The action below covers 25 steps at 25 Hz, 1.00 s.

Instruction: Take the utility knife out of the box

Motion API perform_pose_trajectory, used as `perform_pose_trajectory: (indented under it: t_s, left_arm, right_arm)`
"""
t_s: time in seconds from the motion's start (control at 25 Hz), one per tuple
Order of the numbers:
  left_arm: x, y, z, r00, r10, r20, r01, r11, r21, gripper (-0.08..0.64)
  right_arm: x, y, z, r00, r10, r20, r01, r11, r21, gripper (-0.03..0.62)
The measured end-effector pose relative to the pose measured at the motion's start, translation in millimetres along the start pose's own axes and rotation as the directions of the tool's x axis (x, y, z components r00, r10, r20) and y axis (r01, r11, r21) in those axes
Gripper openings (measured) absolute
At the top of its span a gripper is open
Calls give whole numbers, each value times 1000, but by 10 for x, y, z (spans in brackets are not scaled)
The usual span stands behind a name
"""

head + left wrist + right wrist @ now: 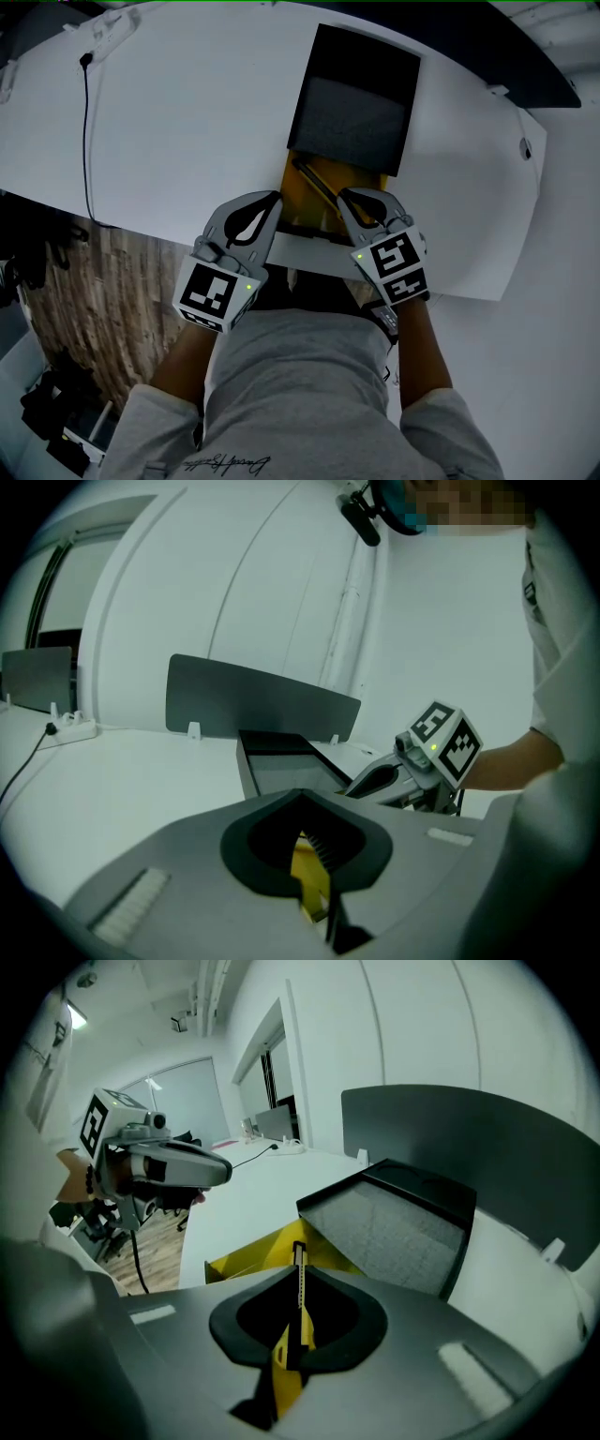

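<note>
On my right gripper (300, 1269) the jaws, barely parted, opening and empty, point along the utility knife (300, 1252) just ahead in the box (244, 1256). I'd widen, then straddle it squarely. Left gripper (302, 799): closed, empty.

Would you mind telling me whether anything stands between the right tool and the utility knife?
Nothing visible does. The lid is folded back, and the utility knife lies uncovered in the yellow box just below the right tool, whose empty jaws are opening. The left tool sits off to the side.
</note>
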<state>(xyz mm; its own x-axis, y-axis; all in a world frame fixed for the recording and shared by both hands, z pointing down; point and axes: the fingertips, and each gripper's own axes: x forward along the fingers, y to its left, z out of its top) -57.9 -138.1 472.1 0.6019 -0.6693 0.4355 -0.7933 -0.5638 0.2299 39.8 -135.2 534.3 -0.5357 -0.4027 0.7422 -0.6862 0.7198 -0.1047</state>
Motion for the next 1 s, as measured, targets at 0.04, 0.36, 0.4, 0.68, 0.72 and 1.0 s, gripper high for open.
perform_pose_trajectory:
  t_s: [0.04, 0.36, 0.4, 0.68, 0.72, 1.0]
  left_arm:
    - [-2, -1, -18, 1000, -2, 0, 2, 1000, -2, 0]
    - [-15, 37, -188, 999, -14, -32, 13, 1000, -26, 0]
    - [-19, 49, -195, 999, -13, -33, 12, 999, -31, 0]
    - [-10, 110, -273, 999, -15, -45, 13, 999, -44, 0]
    - [-10, 117, -282, 999, -16, -46, 14, 999, -47, 2]
    - [-16, 151, -334, 999, -17, -48, 14, 998, -57, 0]
  right_arm:
    - [47, 13, -32, 1000, 1, -18, -1, 1000, -7, 40]
    - [396, 69, -295, 984, -14, -177, -4, 995, -100, 141]
    - [423, 74, -318, 981, -13, -195, -8, 994, -106, 150]
    - [561, 82, -422, 964, -21, -264, -18, 989, -145, 179]
    - [574, 81, -427, 962, -27, -272, -16, 988, -154, 181]
    - [658, 102, -489, 942, -52, -331, -16, 980, -199, 184]
